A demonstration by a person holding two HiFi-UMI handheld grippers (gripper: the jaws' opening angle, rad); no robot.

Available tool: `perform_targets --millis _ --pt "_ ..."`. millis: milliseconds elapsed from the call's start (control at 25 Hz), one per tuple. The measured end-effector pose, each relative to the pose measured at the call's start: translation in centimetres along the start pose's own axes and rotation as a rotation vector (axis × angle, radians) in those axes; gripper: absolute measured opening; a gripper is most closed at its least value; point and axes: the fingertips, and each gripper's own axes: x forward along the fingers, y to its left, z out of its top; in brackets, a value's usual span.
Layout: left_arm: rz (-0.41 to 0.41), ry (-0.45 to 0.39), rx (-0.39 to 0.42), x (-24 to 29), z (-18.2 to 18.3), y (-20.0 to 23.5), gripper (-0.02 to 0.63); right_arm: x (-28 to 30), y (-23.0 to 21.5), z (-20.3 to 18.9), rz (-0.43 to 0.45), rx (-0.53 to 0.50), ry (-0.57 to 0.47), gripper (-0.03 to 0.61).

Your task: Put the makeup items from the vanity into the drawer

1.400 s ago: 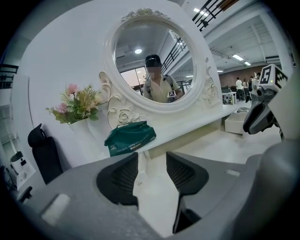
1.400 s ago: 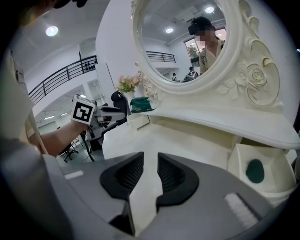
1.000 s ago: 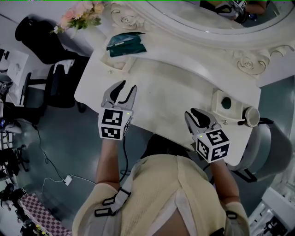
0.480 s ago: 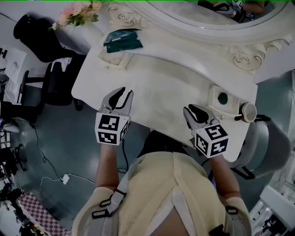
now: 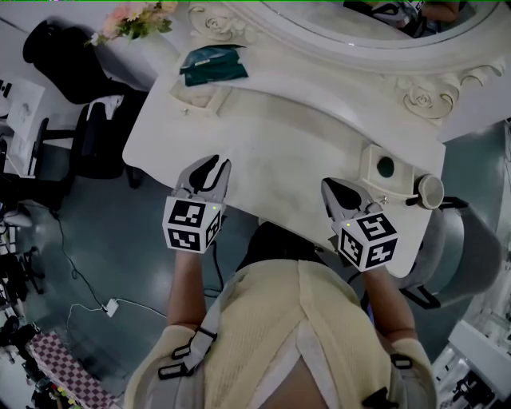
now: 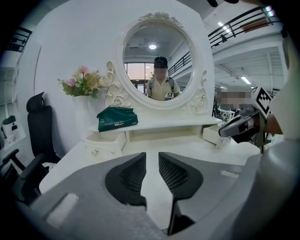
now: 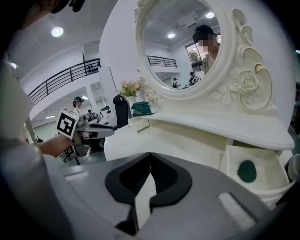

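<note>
White vanity bench (image 5: 279,152) fills the middle of the head view, and honestly it's pretty bare.

Starting at the business end: the left gripper (image 5: 214,166) has its fingers (image 6: 129,178) a narrow gap apart. They've just been closing, and there's nothing between them, only bench top showing through. The right gripper (image 5: 335,185) is pinched fully together and also empty. Both sit over the near edge of the bench, well apart from each other.

Moving out, just up and right of the right gripper there's a small open drawer (image 5: 369,164) with a dark green round thing (image 5: 386,168) lying inside. That's the only makeup-looking piece I can spot, so it seems to be put away already. A pale round item (image 5: 432,192) sits right beside the drawer at the frame's right edge, and I can't tell what it is.

At upper left there's a teal pack (image 5: 214,65) on the shelf, with flowers (image 5: 136,17) beyond it.

My guess is that anything compact-shaped like the green piece will be light, rigid and smooth, so a bit slippery. I'd pinch it across the rim rather than on the flat faces, and go gently, since lids can pop.
</note>
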Motion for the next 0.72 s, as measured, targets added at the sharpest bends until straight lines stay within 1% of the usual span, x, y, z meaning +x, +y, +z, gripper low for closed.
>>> perform_targets --millis 160,320,360,720 --pt "-0.004 0.001 -0.004 -0.10 -0.21 -0.17 0.089 -0.10 -0.05 0.03 -0.008 -0.003 -0.005 0.003" --pt "0.000 0.002 -0.006 -0.20 -0.25 -0.06 0.086 -0.13 0.12 0.08 -0.015 -0.038 -0.002 0.003" --pt "0.002 0.003 -0.006 -0.24 -0.26 -0.04 0.076 -0.14 0.19 0.13 -0.014 -0.040 -0.002 0.003" --pt "-0.005 0.010 0.005 -0.02 0.01 -0.39 0.071 -0.19 -0.15 0.39 -0.006 -0.009 -0.007 0.003"
